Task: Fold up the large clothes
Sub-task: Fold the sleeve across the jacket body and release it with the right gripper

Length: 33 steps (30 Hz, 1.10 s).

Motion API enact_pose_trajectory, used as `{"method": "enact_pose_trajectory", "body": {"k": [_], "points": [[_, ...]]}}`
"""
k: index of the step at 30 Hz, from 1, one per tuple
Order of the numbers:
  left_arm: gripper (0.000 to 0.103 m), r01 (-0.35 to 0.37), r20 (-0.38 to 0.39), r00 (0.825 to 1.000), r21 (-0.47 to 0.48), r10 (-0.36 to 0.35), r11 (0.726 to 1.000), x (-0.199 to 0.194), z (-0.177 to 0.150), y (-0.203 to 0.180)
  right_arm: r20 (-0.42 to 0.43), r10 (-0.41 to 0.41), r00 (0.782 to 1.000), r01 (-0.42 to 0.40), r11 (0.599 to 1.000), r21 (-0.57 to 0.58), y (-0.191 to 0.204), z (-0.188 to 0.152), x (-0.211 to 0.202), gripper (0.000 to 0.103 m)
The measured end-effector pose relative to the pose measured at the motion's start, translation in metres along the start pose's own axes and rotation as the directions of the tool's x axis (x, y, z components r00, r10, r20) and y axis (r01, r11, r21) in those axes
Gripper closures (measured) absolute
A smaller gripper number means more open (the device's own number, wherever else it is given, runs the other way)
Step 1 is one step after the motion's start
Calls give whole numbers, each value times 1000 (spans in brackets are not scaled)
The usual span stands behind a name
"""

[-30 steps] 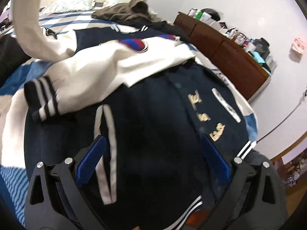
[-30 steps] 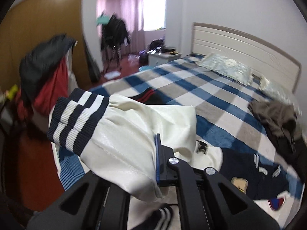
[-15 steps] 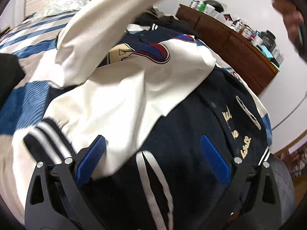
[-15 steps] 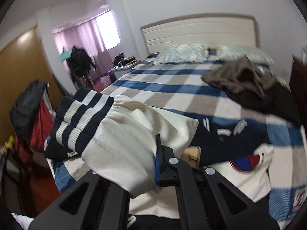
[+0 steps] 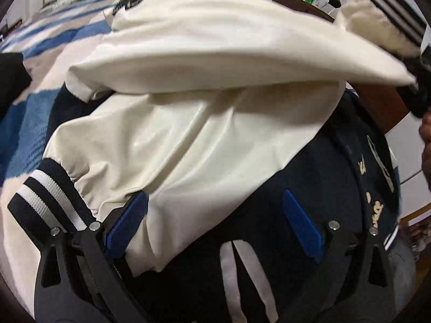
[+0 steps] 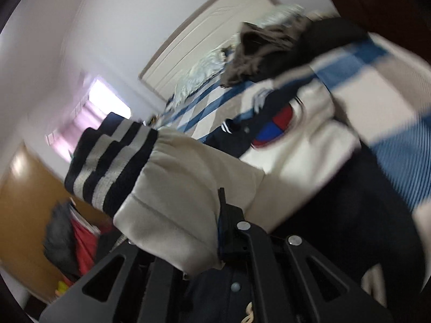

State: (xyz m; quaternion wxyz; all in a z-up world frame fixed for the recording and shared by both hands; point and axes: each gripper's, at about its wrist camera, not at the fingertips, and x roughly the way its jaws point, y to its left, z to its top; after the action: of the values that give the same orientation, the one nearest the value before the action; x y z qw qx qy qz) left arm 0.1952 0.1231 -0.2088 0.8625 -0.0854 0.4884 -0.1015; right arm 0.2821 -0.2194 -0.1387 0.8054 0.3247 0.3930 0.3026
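Note:
A navy varsity jacket [image 5: 291, 188] with cream sleeves lies on the bed. One cream sleeve [image 5: 188, 145] with a striped cuff [image 5: 45, 202] lies folded across its body. My left gripper [image 5: 215, 223] is open just above it, its left pad [image 5: 126, 223] at the sleeve's edge. My right gripper [image 6: 194, 215] is shut on the other cream sleeve [image 6: 172, 199] near its striped cuff [image 6: 107, 161]. That sleeve hangs stretched over the jacket in the left wrist view [image 5: 229, 40], held at the right edge.
The bed has a blue and white checked cover [image 5: 24, 123]. Dark and brown clothes [image 6: 269, 45] are piled near the headboard [image 6: 215, 21]. A brown dresser [image 5: 377, 102] with bottles stands to the right. Clothes hang by a wooden wardrobe [image 6: 27, 193].
My right gripper has carried its sleeve across over the jacket toward the dresser side. My left gripper has moved closer to the folded sleeve and its cuff.

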Motion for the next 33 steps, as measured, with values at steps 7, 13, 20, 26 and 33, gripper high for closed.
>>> {"method": "enact_pose_trajectory", "body": {"k": [7,13,20,26,33], "points": [[6,6,136,990,131,-24,991,-38,13,-50,21,-70,997,65,983,173,-65,-34,11,97],[6,110,160,978,153,-135,982,-30,61,-94,-13,-109,994,110,986,127,-75,-43,13,88],[6,121,28,992,142,-126,982,42,113,-113,90,-145,985,132,982,138,-87,-30,-30,19],[6,66,-16,998,124,-65,990,66,107,-98,-15,-67,998,69,970,234,-120,5,-28,17],[6,4,-9,1000,35,-4,999,71,118,-64,-128,-41,991,67,976,208,-119,-1,-6,82]]}}
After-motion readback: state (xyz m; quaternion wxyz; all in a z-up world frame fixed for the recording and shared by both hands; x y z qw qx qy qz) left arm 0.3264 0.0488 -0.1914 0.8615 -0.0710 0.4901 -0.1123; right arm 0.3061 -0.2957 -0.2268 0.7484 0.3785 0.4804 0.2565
